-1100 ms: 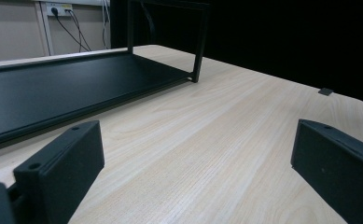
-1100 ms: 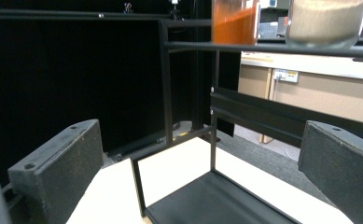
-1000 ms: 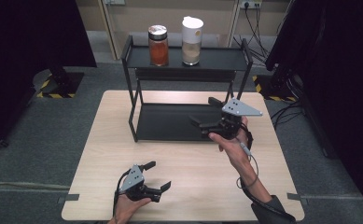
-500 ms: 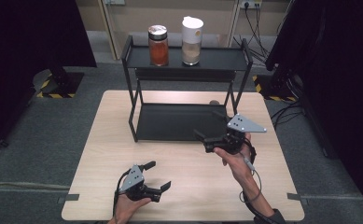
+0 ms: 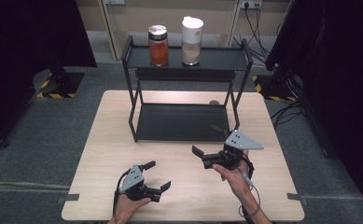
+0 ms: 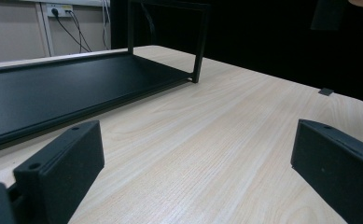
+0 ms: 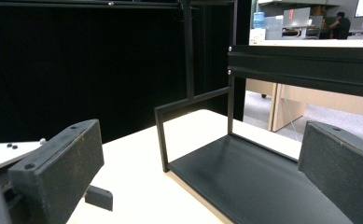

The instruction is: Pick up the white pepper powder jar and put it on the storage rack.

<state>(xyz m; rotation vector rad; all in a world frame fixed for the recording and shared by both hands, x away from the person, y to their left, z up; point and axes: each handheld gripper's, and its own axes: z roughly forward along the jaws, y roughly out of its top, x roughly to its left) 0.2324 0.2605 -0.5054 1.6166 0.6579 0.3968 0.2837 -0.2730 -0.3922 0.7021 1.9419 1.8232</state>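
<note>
My left gripper (image 5: 158,175) rests near the table's front edge, held by a hand, jaws open and empty. In the left gripper view the left gripper (image 6: 193,154) has bare wood between its jaws. My right gripper (image 5: 208,140) hovers just in front of the black rack (image 5: 133,100), pointing left, open and empty. In the right gripper view the right gripper (image 7: 202,154) faces the rack's lower shelf (image 7: 254,177). On the top shelf stand a jar of orange-red contents (image 5: 158,45) and a white-lidded container (image 5: 191,41).
The rack's lower shelf (image 5: 181,122) is bare. The wooden table (image 5: 109,135) has open room left of the rack and along its front. Dark curtains and cables surround the table. The left gripper's grey plate (image 7: 2,154) shows at the lower left of the right gripper view.
My right gripper has drawn back from the rack's lower shelf toward the person and dropped lower over the table. The left gripper has stayed put.
</note>
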